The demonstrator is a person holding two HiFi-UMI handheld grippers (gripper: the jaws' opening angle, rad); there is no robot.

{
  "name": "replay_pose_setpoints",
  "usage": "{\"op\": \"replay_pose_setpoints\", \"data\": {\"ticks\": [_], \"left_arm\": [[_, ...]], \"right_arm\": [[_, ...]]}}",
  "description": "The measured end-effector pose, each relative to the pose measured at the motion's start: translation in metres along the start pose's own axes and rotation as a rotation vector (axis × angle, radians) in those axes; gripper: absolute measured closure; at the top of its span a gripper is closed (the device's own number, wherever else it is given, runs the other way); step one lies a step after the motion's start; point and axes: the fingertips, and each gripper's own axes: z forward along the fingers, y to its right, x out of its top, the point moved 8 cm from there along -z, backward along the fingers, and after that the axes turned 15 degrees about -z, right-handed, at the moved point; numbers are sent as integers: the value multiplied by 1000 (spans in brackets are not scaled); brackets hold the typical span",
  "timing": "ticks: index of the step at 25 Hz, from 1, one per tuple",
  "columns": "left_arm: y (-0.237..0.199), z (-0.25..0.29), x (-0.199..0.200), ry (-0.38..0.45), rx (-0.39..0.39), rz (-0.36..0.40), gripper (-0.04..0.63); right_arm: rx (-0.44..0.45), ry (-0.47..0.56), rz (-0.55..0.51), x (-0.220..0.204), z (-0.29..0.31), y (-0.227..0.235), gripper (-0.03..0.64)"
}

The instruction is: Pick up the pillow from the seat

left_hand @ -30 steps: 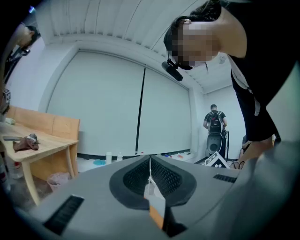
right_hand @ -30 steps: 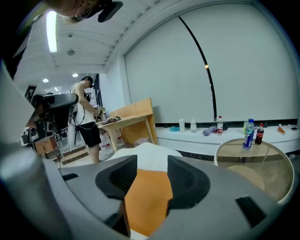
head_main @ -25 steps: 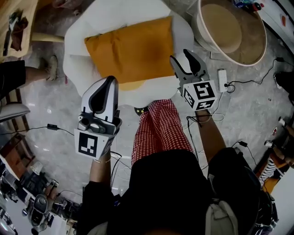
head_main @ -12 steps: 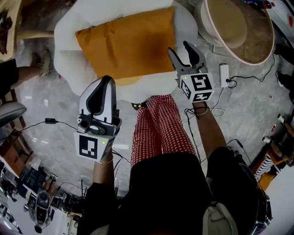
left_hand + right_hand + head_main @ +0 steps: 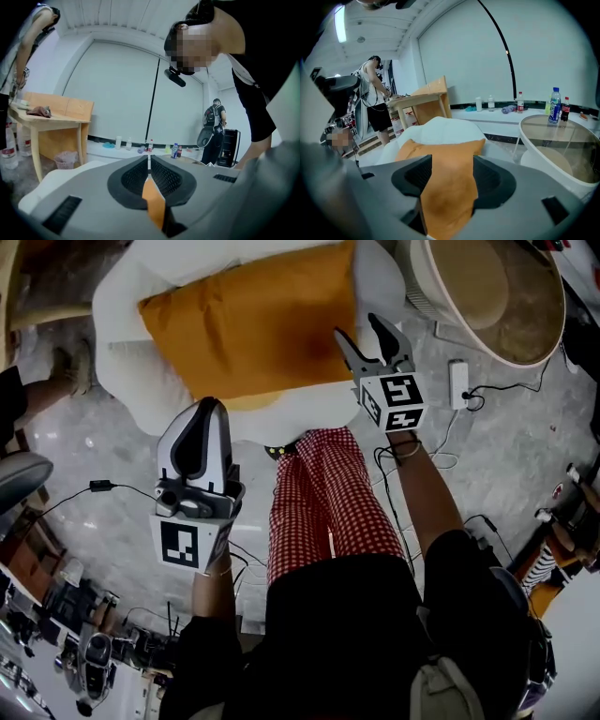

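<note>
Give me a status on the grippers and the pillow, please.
Left gripper shut, empty, short of seat. Right gripper just opening, over pillow near corner, nothing gripped. Pillow flat on seat. Nothing blocking.

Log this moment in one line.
phase: approach | left gripper: shut, empty | right gripper: just been opening, pillow lined up between, ungripped | pillow: on seat
</note>
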Motion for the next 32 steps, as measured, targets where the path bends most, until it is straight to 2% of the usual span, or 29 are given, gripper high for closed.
{"op": "replay_pose_setpoints", "data": {"ticks": [10, 24, 32], "left_arm": [[-12, -8, -17, -16, 36, -39, 584], [-30, -16, -30, -14, 96, -73, 584], [-35, -25, -34, -5, 129, -82, 584]], "right_arm": [[47, -83, 3, -40, 36, 4, 354], [60, -212, 49, -82, 77, 9, 354], [50, -220, 79, -91, 88, 10, 356]]}}
